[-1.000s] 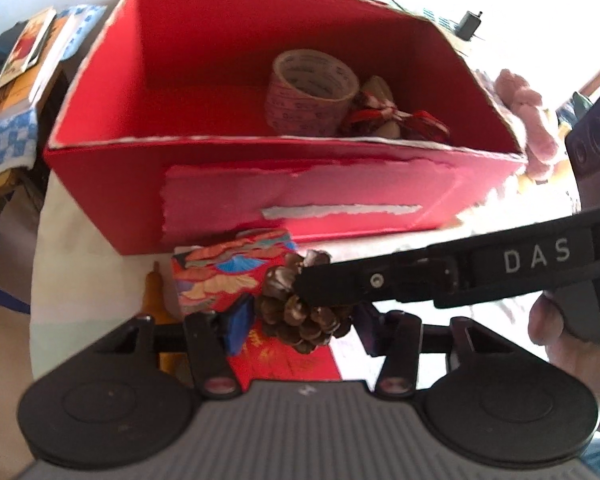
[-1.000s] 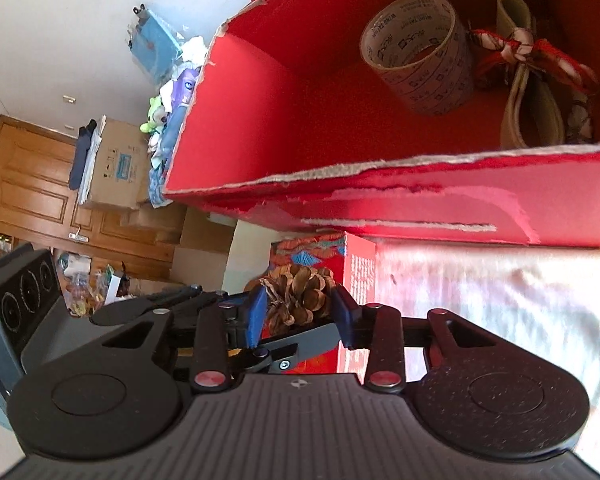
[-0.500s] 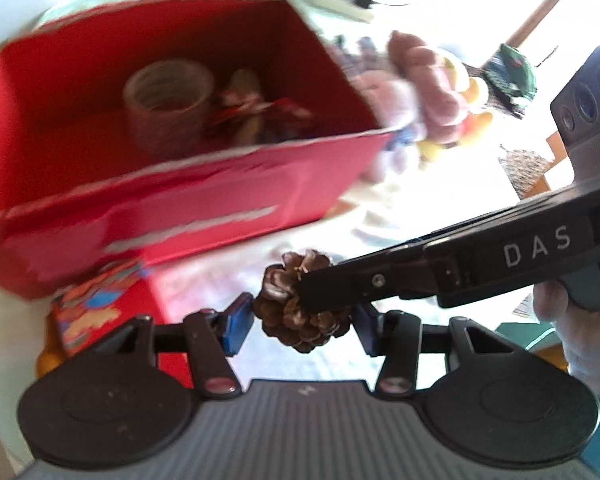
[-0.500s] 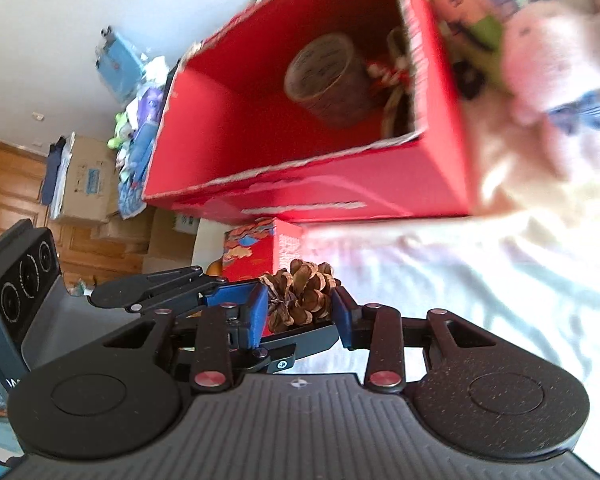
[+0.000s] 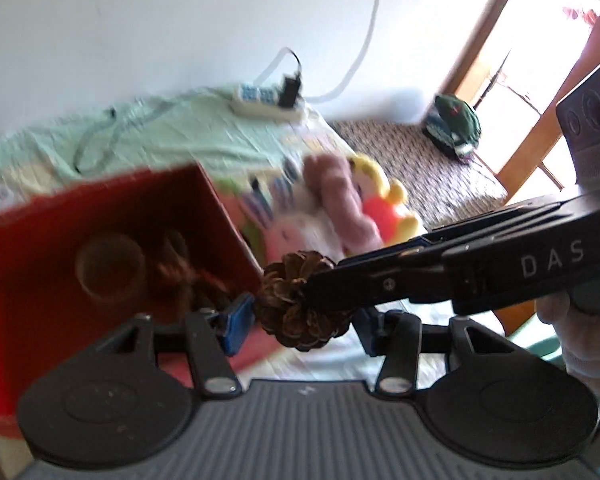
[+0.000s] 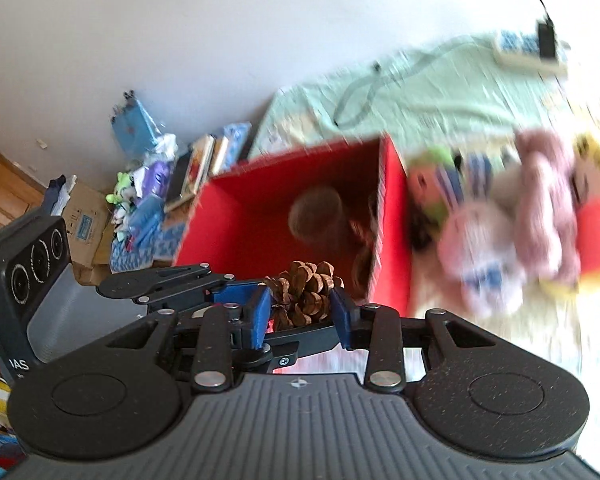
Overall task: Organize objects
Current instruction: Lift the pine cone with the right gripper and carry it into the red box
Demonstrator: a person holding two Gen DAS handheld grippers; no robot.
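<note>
A brown pine cone (image 5: 292, 304) (image 6: 306, 292) hangs in the air, gripped from two sides. My left gripper (image 5: 300, 320) has its blue pads shut on it. My right gripper (image 5: 312, 288) reaches in from the right and clamps the same cone. In the right wrist view the right gripper (image 6: 300, 308) is shut on the cone, and the left gripper (image 6: 264, 320) comes in from the left. The open red box (image 5: 40, 240) (image 6: 252, 216) lies just beyond the cone, blurred. It holds a tape roll (image 5: 110, 272) (image 6: 316, 216) and a ribboned item.
Plush toys (image 5: 340, 208) (image 6: 520, 216) are piled right of the red box on a pale green cloth (image 5: 172, 132). A power strip with cables (image 5: 266, 104) (image 6: 528, 50) lies at the far edge. Books and cartons (image 6: 188, 172) are stacked at the left.
Both grippers have risen with the pine cone and swung right. The red box has dropped to the lower left of the left wrist view, and the small patterned box is out of view.
</note>
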